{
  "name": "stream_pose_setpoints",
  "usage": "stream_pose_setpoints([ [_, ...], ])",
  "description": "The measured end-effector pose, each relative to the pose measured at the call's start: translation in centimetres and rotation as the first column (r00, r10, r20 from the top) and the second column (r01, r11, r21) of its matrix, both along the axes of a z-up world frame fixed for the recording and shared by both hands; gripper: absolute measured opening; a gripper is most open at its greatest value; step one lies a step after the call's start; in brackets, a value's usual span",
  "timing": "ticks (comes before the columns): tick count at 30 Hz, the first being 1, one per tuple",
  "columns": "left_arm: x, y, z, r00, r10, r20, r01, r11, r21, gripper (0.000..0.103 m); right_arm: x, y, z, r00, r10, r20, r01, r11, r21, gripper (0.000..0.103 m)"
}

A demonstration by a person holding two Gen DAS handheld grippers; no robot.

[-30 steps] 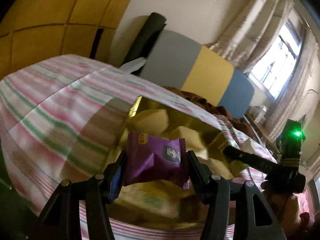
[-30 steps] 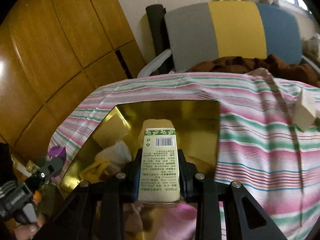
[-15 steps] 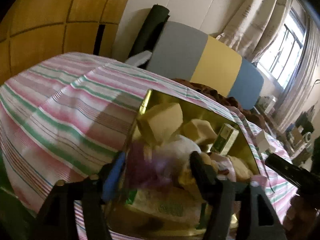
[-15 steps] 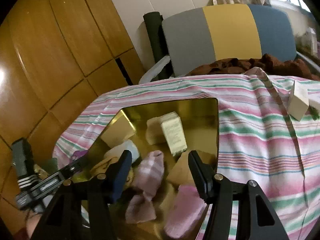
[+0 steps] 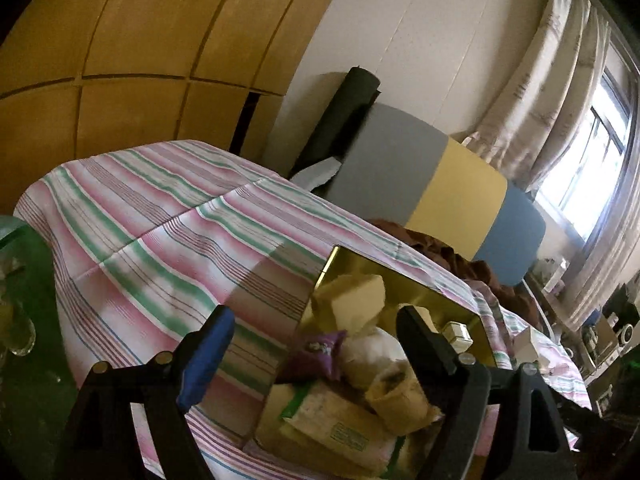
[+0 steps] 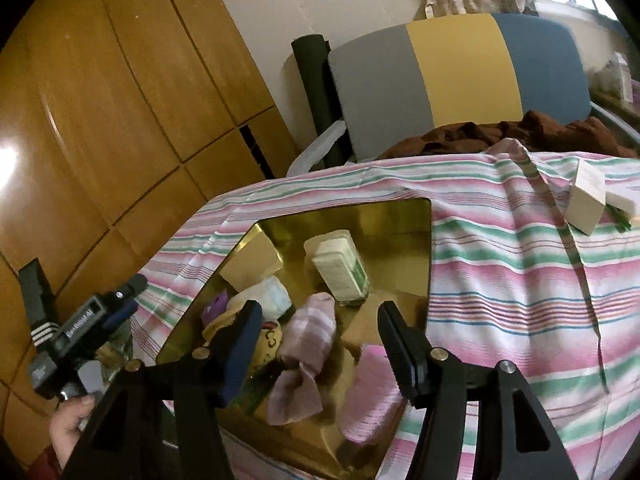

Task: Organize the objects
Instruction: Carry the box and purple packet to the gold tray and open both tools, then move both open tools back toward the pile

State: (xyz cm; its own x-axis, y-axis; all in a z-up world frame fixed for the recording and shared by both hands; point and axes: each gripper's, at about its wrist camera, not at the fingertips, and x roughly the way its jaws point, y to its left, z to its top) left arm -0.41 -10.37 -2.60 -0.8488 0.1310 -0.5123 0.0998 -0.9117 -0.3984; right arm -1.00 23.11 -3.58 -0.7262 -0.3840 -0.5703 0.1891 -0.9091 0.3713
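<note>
Both claws hold nothing: left gripper [image 5: 310, 334] spreading wide, right gripper [image 6: 320, 330] opening partway. Beyond them, purple snack packet [image 5: 316, 354] and green-labelled box [image 6: 340, 272] lie in the gold tray [image 6: 400, 216] on the striped cloth [image 6: 520, 280].

Daylight from window [image 5: 592, 168], blown out, far right of the fingers. Foreground dim; fingers [image 5: 208, 344] near silhouette. Glare on wardrobe [image 6: 8, 156] left of the fingers. Gold box [image 6: 352, 216] mirrors contents. Fisheye bends edges, black corners. Slight motion blur.
</note>
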Motion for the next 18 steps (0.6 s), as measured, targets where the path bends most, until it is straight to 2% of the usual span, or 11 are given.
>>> stream_pose_setpoints([
  [9,0.9,4.8,0.6,0.992,-0.128,-0.001,0.128,0.990,-0.051,0.085,1.1,2.4,-0.7,0.999,-0.039,0.015,0.039,0.999,-0.015,0.062],
  [18,1.4,10.8,1.0,0.955,-0.296,0.007,0.295,0.951,-0.090,0.085,1.9,6.1,-1.5,0.993,-0.111,0.035,0.112,0.993,-0.024,0.063],
])
